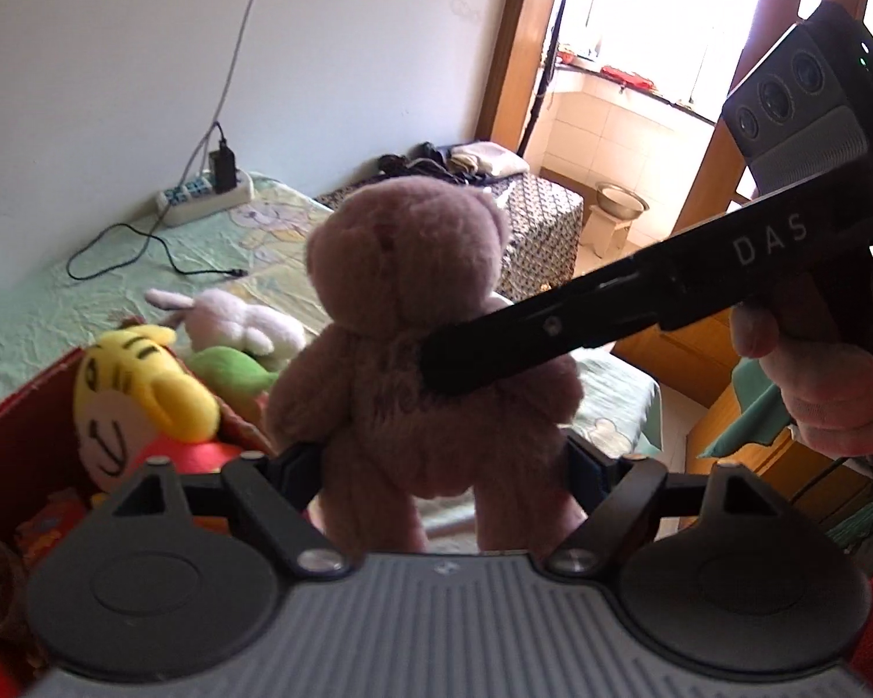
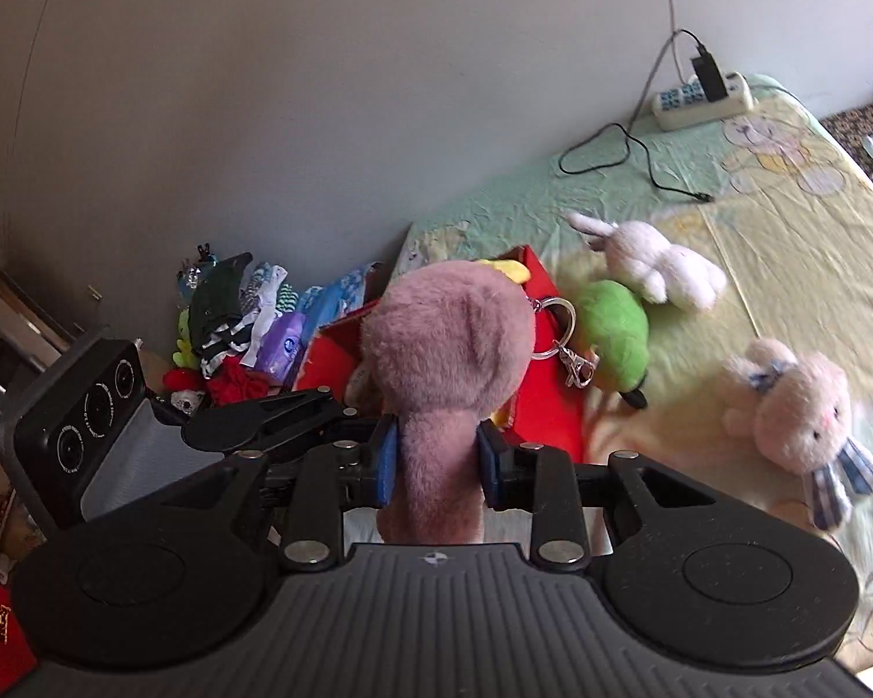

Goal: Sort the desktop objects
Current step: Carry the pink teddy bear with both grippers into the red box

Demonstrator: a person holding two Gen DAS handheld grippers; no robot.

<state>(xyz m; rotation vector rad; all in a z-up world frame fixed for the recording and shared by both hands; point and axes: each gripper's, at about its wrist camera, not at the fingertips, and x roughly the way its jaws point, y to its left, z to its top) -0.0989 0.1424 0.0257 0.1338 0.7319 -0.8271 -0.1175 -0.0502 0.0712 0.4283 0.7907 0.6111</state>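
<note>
We hold the pink teddy bear upright in the air between both tools. Our left gripper has its jaws pressed in at the bear's hips, and our right gripper has its blue pads squeezed narrow on the bear's body below the head. The bear hangs over the near rim of the red box, which sits at the bed's wall-side edge. Inside the box we see one yellow-haired doll. On the bed sheet lie three loose plush toys: one white rabbit touching one green plush, and one cream bunny well apart to the right. Open sheet spreads beyond them toward one power strip by the wall.
</note>
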